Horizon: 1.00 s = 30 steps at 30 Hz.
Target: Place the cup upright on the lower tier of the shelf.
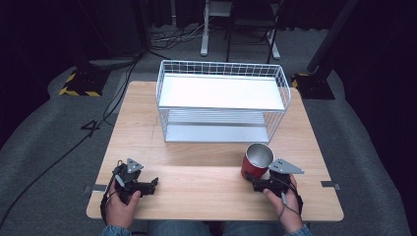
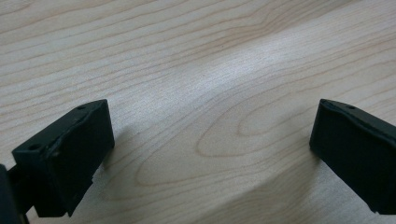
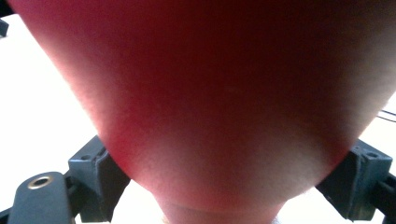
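1. Gripping the red cup [image 1: 256, 160] — upright, near the desk's [image 1: 206, 189] right front — right gripper [image 1: 262, 183] fingers flank its base.
2. Left gripper [image 1: 147, 186] — fingers open, empty, well apart from cup; wire shelf [image 1: 223, 101] lies beyond.

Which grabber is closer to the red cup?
The right one. The right gripper has its jaws on either side of the red cup, holding it. The left gripper is open, far across the table.
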{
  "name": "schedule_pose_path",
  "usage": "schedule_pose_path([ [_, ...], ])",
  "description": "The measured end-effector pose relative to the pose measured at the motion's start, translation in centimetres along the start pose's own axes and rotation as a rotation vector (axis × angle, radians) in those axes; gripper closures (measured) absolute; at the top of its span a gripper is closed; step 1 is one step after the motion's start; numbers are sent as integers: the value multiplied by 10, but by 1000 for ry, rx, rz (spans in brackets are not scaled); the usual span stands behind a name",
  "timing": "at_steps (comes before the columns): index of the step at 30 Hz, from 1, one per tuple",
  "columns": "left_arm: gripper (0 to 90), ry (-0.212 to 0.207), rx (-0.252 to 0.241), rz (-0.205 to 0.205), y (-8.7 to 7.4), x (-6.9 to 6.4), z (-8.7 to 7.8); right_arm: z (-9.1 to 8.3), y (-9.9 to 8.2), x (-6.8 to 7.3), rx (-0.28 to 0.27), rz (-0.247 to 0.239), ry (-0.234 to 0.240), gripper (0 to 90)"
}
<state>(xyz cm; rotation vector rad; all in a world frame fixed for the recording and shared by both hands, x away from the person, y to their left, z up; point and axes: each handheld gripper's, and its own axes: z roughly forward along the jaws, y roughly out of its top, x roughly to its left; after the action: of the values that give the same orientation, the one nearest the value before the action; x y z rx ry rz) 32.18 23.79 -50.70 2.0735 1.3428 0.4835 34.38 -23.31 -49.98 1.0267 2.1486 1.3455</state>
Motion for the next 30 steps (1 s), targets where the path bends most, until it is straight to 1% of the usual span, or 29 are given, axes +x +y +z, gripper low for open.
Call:
schedule_pose_path([
  [3, 1, 0, 0, 0, 0, 0, 0, 1, 1, 1, 14, -17, -6, 146],
  [4, 1, 0, 0, 0, 0, 0, 0, 2, 1, 1, 31, -40, -16, 156],
  [7, 1, 0, 0, 0, 0, 0, 0, 3, 1, 3, 50, -61, -29, 159],
  [8, 1, 0, 0, 0, 0, 0, 0, 3, 1, 3, 50, -61, -29, 159],
  [13, 1, 0, 0, 0, 0, 0, 0, 3, 1, 4, 43, -71, -37, 167],
  [19, 1, 0, 0, 0, 0, 0, 0, 3, 1, 4, 40, -77, -23, 170],
  [22, 1, 0, 0, 0, 0, 0, 0, 2, 1, 4, 39, -81, -26, 170],
  [25, 1, 0, 0, 0, 0, 0, 0, 2, 1, 6, 33, -100, -24, 171],
  [27, 1, 0, 0, 0, 0, 0, 0, 2, 1, 6, 10, -108, -27, 172],
  [28, 1, 0, 0, 0, 0, 0, 0, 2, 1, 6, 10, -108, -27, 172],
  [30, 1, 0, 0, 0, 0, 0, 0, 2, 1, 6, -7, -103, -22, 172],
])
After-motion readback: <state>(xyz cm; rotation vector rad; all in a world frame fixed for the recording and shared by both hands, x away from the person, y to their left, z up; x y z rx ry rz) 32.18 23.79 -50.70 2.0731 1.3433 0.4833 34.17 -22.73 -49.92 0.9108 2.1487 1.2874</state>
